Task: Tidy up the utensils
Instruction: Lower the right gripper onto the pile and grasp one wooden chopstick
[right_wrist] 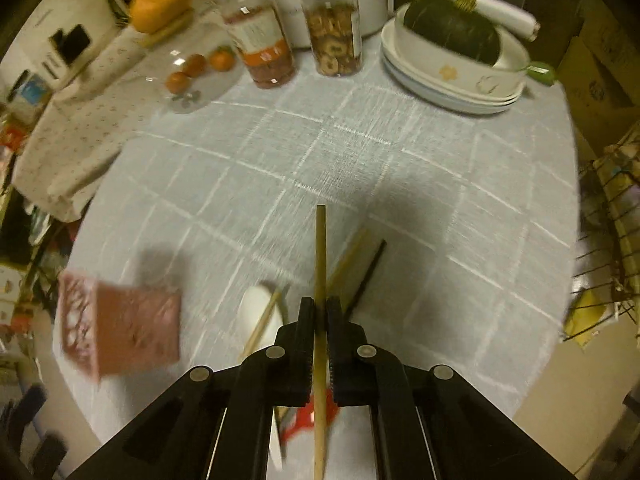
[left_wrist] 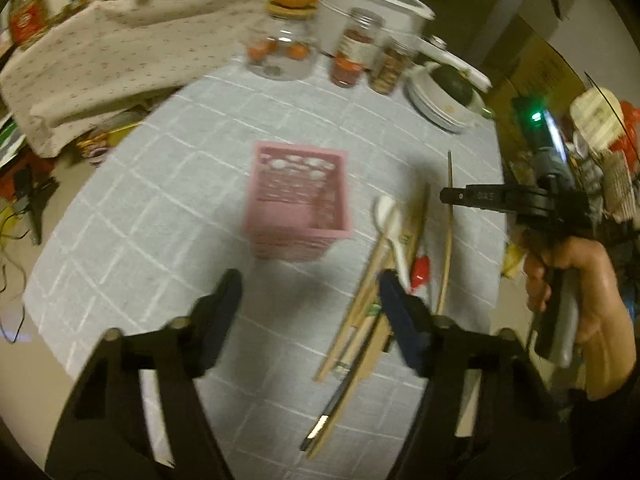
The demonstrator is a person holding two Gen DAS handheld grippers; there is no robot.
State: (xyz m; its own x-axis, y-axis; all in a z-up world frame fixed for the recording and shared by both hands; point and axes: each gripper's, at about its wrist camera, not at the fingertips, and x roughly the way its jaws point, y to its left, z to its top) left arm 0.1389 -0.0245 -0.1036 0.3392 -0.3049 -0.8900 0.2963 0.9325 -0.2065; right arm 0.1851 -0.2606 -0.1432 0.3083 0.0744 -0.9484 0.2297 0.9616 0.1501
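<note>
A pink slotted basket (left_wrist: 298,204) stands mid-table, also at lower left in the right wrist view (right_wrist: 120,330). Right of it lie a white spoon (left_wrist: 392,224), several wooden chopsticks (left_wrist: 360,300), a dark chopstick (left_wrist: 344,396) and a red-handled utensil (left_wrist: 421,270). My left gripper (left_wrist: 310,296) is open and empty above the table near the basket. My right gripper (right_wrist: 320,312) is shut on a wooden chopstick (right_wrist: 320,256), held above the pile; it shows at the right in the left wrist view (left_wrist: 446,196), with the stick (left_wrist: 448,232).
At the table's far edge stand a glass jar with an orange on top (left_wrist: 288,40), two food jars (right_wrist: 264,36) and stacked white dishes holding a dark squash (right_wrist: 452,52). A floral cloth (left_wrist: 100,60) covers the left. Clutter surrounds the round table's edge.
</note>
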